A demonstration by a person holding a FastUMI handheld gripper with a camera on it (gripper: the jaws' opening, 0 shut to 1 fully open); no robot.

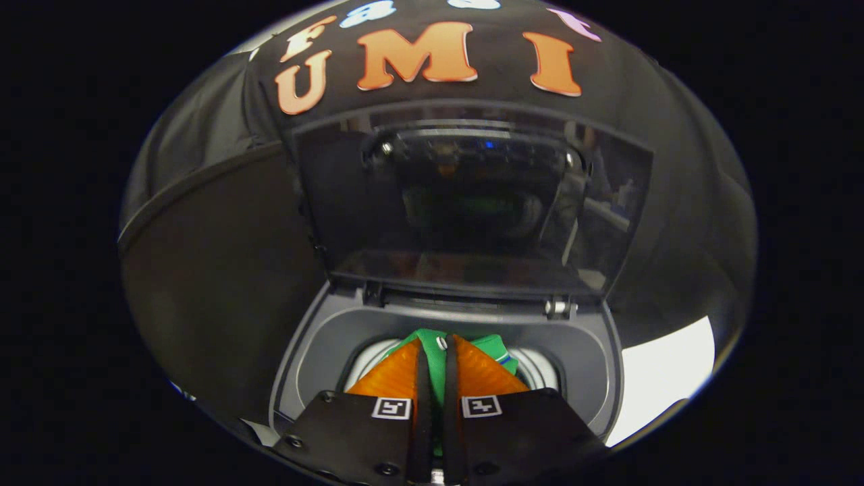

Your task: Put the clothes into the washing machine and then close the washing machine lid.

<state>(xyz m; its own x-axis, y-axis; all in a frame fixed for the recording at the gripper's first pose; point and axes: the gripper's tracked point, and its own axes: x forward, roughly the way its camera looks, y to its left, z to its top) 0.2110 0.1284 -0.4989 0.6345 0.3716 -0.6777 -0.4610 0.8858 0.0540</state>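
My gripper hangs right over the round mouth of the washing machine. Its two fingers stand almost together, with a green garment pinched in the narrow gap between them. The cloth has a white and blue stripe and bunches out past the fingertips, above the pale drum opening. The fingers hide the rest of the garment and most of the drum. The machine's dark glass lid stands raised, upright on its hinges at the back of the grey top.
The booth's black cloth wall rises behind and to the left of the machine. A bright white surface lies to the right of the machine's top. The raised lid blocks the way beyond the opening.
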